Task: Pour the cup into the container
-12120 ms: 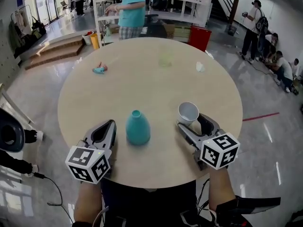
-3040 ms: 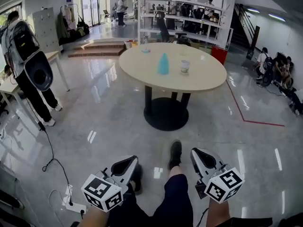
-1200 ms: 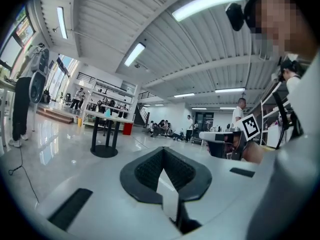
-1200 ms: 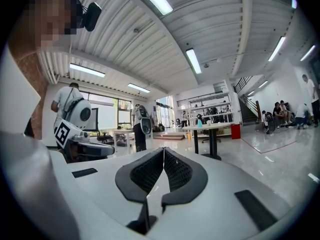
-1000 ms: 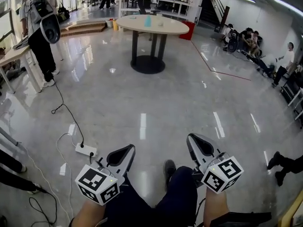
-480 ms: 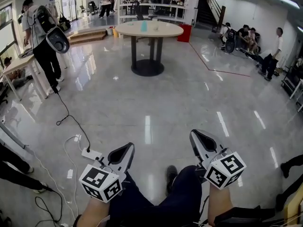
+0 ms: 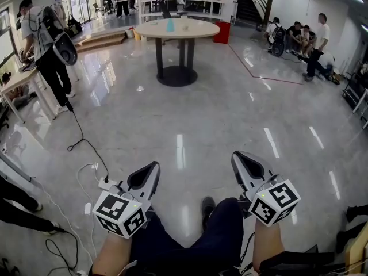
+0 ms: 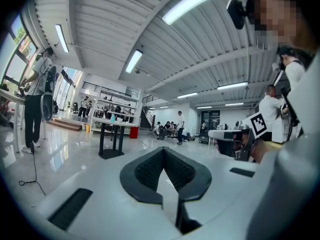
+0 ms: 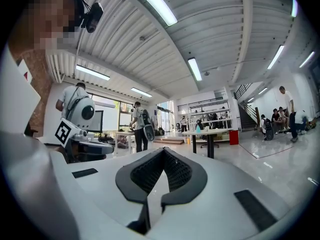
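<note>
Backed well away from the round bench over the past three seconds, the person holds the left claw (image 7: 150, 171) and right claw (image 7: 241, 164) low over the knees, both shut and empty. Dead ahead, far across the glossy floor, the teal container (image 7: 170, 25) stands upright on the bench (image 7: 201, 30), slightly toward the left claw's side. The cup is too small to pick out.

a round tan table (image 7: 201, 30) on a dark pedestal stands far off on the glossy grey floor (image 7: 190, 119). a teal container (image 7: 170, 25) stands upright on its top. nearer, a white power strip (image 7: 107, 184) and a black cable (image 7: 80, 140) lie on the floor, and a red line (image 7: 270, 79) crosses it at right.
</note>
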A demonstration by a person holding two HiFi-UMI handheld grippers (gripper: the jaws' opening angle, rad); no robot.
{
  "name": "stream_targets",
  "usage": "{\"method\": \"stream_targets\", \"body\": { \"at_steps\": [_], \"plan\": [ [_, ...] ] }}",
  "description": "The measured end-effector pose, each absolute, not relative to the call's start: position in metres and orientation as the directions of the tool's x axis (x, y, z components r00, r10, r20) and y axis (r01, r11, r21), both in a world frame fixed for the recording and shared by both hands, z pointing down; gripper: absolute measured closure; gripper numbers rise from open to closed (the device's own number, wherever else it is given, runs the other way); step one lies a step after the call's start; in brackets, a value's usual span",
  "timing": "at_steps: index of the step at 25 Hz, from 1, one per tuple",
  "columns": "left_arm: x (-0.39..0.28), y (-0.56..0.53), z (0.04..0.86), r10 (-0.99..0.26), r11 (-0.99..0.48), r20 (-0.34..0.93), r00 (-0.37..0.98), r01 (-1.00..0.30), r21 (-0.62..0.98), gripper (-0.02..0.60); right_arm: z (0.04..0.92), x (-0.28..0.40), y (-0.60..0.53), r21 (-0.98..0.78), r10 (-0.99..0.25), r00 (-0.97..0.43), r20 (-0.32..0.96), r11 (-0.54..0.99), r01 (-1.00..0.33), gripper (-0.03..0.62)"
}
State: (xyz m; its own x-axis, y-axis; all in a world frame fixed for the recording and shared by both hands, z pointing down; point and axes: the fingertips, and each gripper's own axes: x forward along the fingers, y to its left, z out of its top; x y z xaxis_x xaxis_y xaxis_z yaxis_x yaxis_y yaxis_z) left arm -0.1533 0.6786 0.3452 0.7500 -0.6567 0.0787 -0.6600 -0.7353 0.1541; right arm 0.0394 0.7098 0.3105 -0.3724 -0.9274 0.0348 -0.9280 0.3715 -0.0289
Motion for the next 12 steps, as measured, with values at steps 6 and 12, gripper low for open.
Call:
{"method": "stream_targets", "body": {
  "at_steps": [6, 12],
  "plan": [
    [-0.159, 0.681, 0.350, -0.658, -0.731, 0.094, 0.747, -0.663, 0.160, 0.581, 0.313, 0.036, 0.711, -0.026, -0.926, -0.375, 0.038, 0.375, -0.927, 0.589],
    [-0.167, 0.678, 0.355, -0.666, -0.720, 0.103, 0.739, -0.672, 0.174, 0.581, 0.314, 0.033, 0.707, -0.024, -0.925, -0.377, 0.043, 0.376, -0.926, 0.589]
  ]
}}
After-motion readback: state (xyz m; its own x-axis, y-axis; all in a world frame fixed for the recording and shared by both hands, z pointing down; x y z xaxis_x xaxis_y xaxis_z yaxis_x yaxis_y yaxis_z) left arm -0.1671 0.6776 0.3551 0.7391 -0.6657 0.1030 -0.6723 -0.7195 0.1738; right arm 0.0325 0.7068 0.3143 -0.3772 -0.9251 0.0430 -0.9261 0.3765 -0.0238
